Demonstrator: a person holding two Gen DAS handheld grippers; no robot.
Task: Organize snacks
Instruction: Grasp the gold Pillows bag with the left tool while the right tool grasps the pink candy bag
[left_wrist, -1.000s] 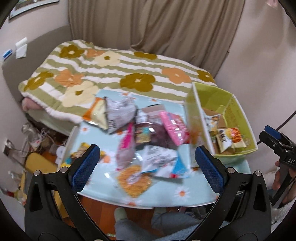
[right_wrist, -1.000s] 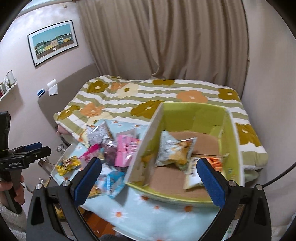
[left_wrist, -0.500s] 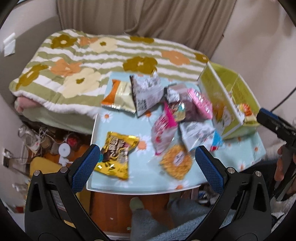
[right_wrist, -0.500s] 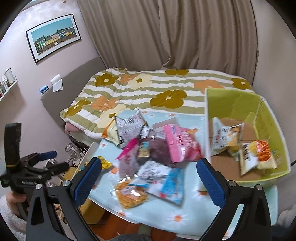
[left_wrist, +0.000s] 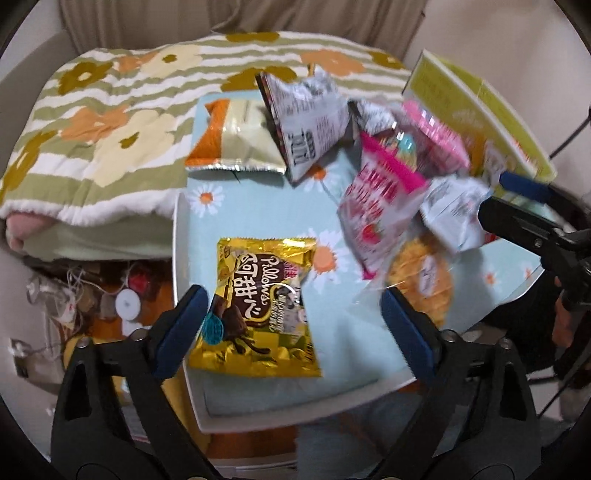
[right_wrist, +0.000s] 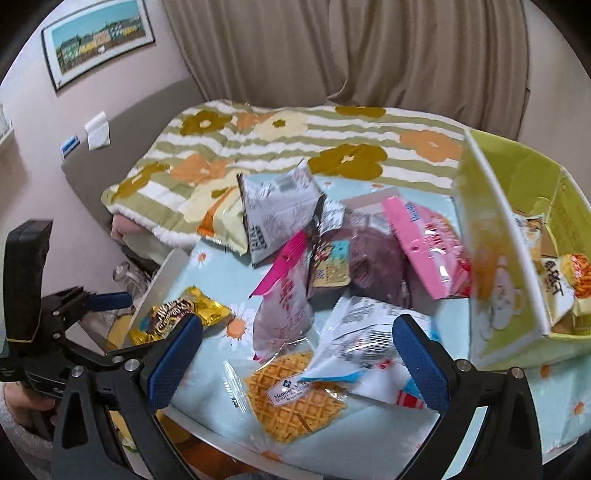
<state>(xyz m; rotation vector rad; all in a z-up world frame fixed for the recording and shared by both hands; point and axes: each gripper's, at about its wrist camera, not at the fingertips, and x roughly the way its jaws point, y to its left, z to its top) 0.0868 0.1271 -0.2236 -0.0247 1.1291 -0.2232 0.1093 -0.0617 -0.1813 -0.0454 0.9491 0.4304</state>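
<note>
Both tongs are spread wide and holding nothing. The left tongs hover right over the gold Pillows bag, which lies flat near the left edge of the table, on its own and apart from the rest. Its long axis runs from the near edge of the table towards the bed, and the lettering on it reads sideways.

The right tongs hang above the main pile: a waffle in clear wrap closest, a white-and-blue packet overlapping it, and a pink strawberry bag standing tilted with its pink top seal pointing up and away. Behind those sit a purple bag, a pink box leaning against the green box, a grey-white bag, and an orange-and-cream bag at the bed side.

The green box stands at the table's right end with a couple of snack packets already inside.
</note>
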